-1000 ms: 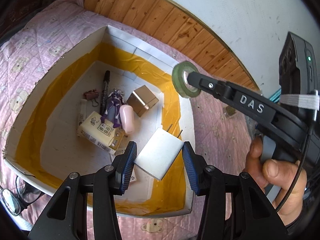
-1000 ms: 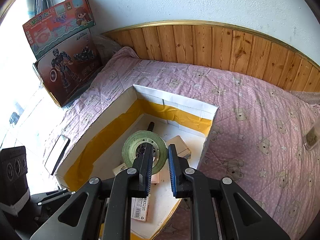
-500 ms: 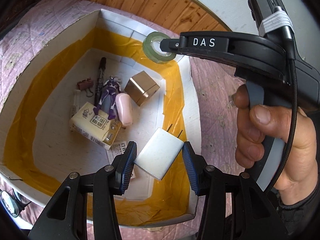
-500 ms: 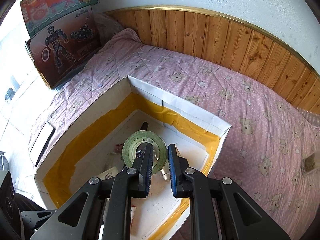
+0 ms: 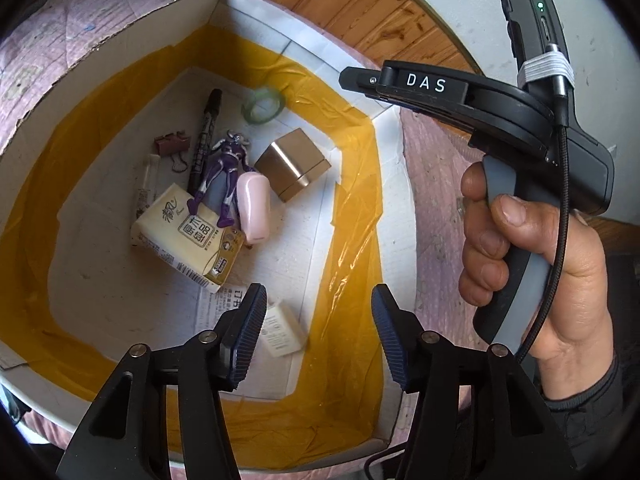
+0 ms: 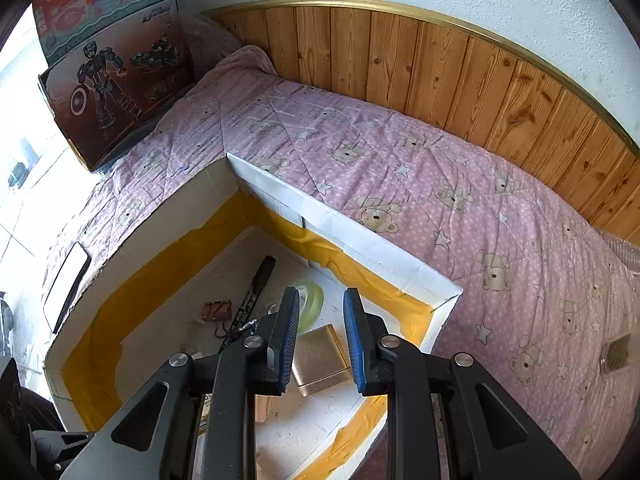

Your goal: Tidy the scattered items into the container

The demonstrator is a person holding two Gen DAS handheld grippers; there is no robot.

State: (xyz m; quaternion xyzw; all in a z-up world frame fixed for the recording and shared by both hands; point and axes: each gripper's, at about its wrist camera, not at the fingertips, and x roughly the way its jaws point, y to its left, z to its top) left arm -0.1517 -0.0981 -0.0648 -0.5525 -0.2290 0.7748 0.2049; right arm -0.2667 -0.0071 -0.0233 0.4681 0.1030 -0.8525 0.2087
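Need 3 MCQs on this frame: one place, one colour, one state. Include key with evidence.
1. Where is the green tape roll?
A. clamped by the right gripper
B. inside the box, near its far wall
C. out on the quilt

2. What colour is the toy figure in the box?
A. purple
B. red
C. green

3. How does the left gripper stand?
A. shut on a white block
B. shut on nothing
C. open, nothing between its fingers

Key:
1 B: the roll shows low in the box by the marker, blurred, clear of the right gripper, whose jaws have just been opening.
2 A: its body and legs are purple, lying across the tissue pack.
3 C: its jaws have just been opening and stand wide; the white block lies below on the box floor.
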